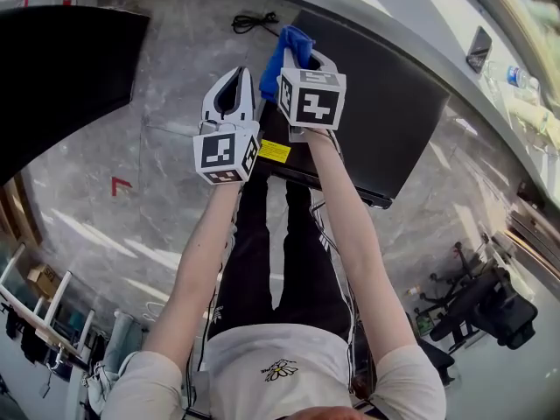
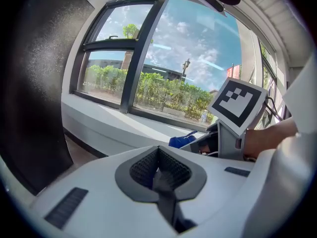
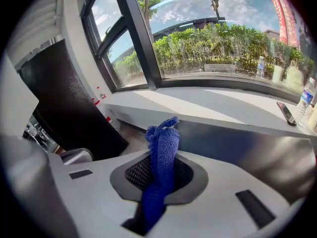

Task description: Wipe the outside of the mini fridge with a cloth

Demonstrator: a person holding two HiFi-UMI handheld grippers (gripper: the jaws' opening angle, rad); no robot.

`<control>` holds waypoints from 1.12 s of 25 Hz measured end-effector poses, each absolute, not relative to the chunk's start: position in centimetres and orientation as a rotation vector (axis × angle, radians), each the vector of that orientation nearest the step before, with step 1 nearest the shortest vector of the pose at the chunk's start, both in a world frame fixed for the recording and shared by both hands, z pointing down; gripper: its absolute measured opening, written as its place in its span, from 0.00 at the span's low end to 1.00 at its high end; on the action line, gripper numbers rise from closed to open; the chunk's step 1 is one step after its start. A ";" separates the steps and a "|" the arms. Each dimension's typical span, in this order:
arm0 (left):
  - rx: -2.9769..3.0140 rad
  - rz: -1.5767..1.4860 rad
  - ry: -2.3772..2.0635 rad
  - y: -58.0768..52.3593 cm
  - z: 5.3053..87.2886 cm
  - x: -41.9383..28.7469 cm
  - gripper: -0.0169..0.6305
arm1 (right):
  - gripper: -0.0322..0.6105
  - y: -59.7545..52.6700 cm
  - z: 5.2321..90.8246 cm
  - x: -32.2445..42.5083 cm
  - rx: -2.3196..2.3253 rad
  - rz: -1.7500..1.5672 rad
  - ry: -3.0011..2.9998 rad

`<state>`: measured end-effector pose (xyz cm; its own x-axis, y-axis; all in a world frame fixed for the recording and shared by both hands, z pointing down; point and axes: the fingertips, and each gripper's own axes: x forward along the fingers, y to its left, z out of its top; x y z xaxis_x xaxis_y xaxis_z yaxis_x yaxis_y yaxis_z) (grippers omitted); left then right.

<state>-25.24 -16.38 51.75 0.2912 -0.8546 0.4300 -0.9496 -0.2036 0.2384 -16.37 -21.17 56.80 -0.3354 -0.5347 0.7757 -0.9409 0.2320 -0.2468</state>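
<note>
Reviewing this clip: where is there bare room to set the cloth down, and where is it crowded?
Bare: the mini fridge top right of the right gripper and cloth; the floor between fridge and black panel; the sill left of the phone. Crowded: the sill's far right, by the bottles.

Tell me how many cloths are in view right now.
1: the blue cloth, pinched in the right tongs. The left tongs are shut and empty. Others could lie outside the frames.

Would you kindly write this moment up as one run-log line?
left gripper: shut, empty | right gripper: shut on blue cloth | mini fridge: close to blue cloth, contact unclear
</note>
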 end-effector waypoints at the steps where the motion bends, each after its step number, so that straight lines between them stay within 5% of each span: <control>1: 2.121 0.283 -1.603 -16.5 51.7 -24.9 0.03 | 0.15 -21.2 56.8 -16.3 1.352 0.974 -1.965; 28: 2.287 0.366 -1.351 -13.8 52.6 -6.8 0.03 | 0.15 -15.5 57.4 4.2 1.584 1.035 -1.815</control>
